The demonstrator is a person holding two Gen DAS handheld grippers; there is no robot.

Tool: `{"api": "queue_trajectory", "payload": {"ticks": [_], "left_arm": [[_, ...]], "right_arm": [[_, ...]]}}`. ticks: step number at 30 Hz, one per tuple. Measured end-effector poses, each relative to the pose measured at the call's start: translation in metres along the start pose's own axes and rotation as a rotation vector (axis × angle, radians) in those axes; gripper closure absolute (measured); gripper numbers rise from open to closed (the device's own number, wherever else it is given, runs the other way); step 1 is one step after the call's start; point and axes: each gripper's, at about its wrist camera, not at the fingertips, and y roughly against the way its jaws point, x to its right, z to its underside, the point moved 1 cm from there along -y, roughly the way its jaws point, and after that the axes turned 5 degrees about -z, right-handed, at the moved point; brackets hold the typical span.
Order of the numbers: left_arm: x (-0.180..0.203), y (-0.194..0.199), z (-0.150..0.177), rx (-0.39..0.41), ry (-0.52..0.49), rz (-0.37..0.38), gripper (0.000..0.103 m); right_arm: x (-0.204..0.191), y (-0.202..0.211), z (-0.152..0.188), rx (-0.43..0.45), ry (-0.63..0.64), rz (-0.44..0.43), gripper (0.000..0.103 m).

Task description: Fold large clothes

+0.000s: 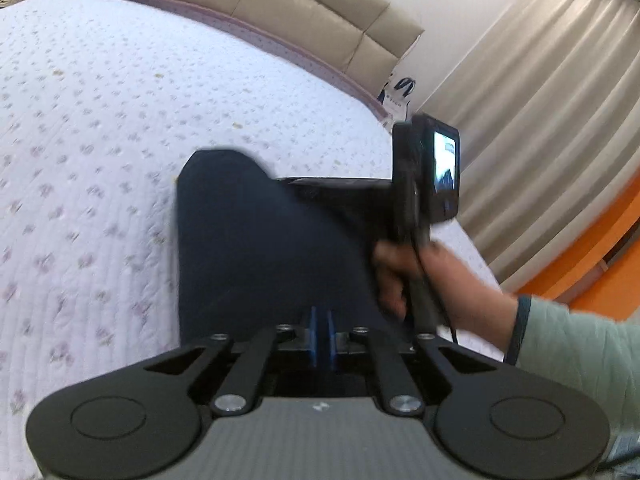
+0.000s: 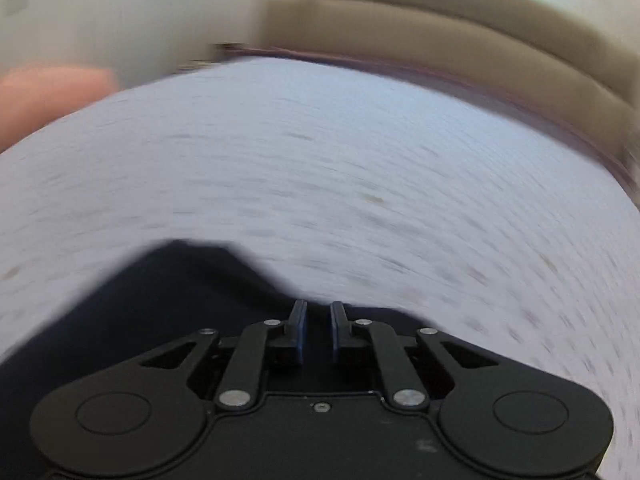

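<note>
Here, in the left wrist view, the left gripper (image 1: 321, 322) is pointing down over a dark navy garment (image 1: 256, 248) that is lying on a white quilted bedspread (image 1: 92, 140) with small faded flower prints. Its two blue-faced fingers (image 1: 313, 334) are standing close together with only a thin slit between them, and the dark cloth is reaching right up to their tips; whether a fold of it is pinched there cannot be made out. To the right of the garment, a person's hand (image 1: 416, 276) in a pale green sleeve (image 1: 576, 344) is gripping the handle of the right gripper (image 1: 424, 184), whose small lit screen is facing this camera. A beige padded headboard (image 1: 304, 12) is running along the far edge of the bed, and grey-beige curtains (image 1: 532, 120) are hanging on the right.

In the right wrist view, everything is smearing with motion blur. The right gripper (image 2: 318, 330) is hanging over the near edge of the same navy garment (image 2: 168, 300), which is filling the lower left corner. Its jaws are nearly closed, a narrow dark gap showing between the blue pads (image 2: 301, 330); whether cloth is caught in that gap cannot be told. The bedspread (image 2: 360, 168) is stretching beyond, with the headboard (image 2: 460, 40) across the top.
</note>
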Motion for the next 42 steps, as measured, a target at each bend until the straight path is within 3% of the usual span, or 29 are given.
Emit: {"api": "queue_trajectory", "payload": {"ticks": [3,4,6,9,12,14,16,19,21,23,27,28,30,33,35,37,38,42], "left_arm": [[-0.006,0.012,0.010,-0.024,0.018,0.024,0.095],[-0.005,0.018,0.009,-0.032,0.022,0.025,0.095],[-0.002,0.021,0.005,-0.037,0.001,0.018,0.093],[0.012,0.026,-0.003,-0.020,-0.057,0.010,0.086],[0.019,0.016,-0.001,-0.041,-0.090,0.005,0.084],[0.025,0.009,0.007,-0.065,-0.136,-0.061,0.089],[0.026,0.008,0.011,-0.072,-0.120,-0.090,0.092],[0.029,0.014,0.011,-0.099,-0.117,-0.062,0.092],[0.037,0.024,0.015,-0.129,-0.189,-0.052,0.084],[0.041,0.032,0.017,-0.152,-0.202,-0.041,0.082],[0.037,0.035,0.020,-0.130,-0.130,-0.068,0.082],[0.037,0.032,0.023,-0.132,-0.129,-0.073,0.082],[0.036,0.027,0.030,-0.138,-0.136,-0.078,0.083],[0.037,0.018,0.045,-0.203,-0.168,-0.095,0.087],[0.037,0.007,0.063,-0.297,-0.223,-0.162,0.086],[0.041,0.006,0.079,-0.337,-0.308,-0.246,0.086],[0.042,0.012,0.083,-0.336,-0.326,-0.236,0.086],[0.033,0.042,0.071,-0.300,-0.219,-0.120,0.075]], "right_arm": [[0.039,0.001,0.009,-0.061,-0.092,0.062,0.091],[0.044,0.014,0.009,-0.049,-0.108,0.066,0.081],[0.042,0.049,0.005,-0.018,-0.115,0.086,0.080],[0.030,0.112,0.019,0.040,-0.128,-0.005,0.080],[-0.005,0.155,0.039,0.010,-0.108,-0.131,0.080],[-0.024,0.149,0.061,-0.085,-0.075,-0.155,0.081],[-0.029,0.130,0.087,-0.195,-0.052,-0.077,0.080],[-0.010,0.149,0.095,-0.186,-0.194,-0.057,0.067],[-0.006,0.172,0.095,-0.177,-0.214,0.029,0.063],[-0.012,0.197,0.097,-0.151,-0.221,0.011,0.063],[-0.055,0.222,0.105,-0.063,-0.131,-0.114,0.063],[-0.064,0.214,0.111,-0.075,-0.087,-0.101,0.055],[-0.069,0.188,0.130,-0.169,-0.054,-0.030,0.060],[-0.047,0.181,0.168,-0.244,-0.180,-0.020,0.062],[-0.030,0.191,0.179,-0.256,-0.286,-0.055,0.057],[-0.015,0.200,0.182,-0.263,-0.361,-0.094,0.057],[-0.009,0.201,0.182,-0.270,-0.382,-0.105,0.056],[0.005,0.228,0.170,-0.251,-0.427,-0.136,0.050]]}}
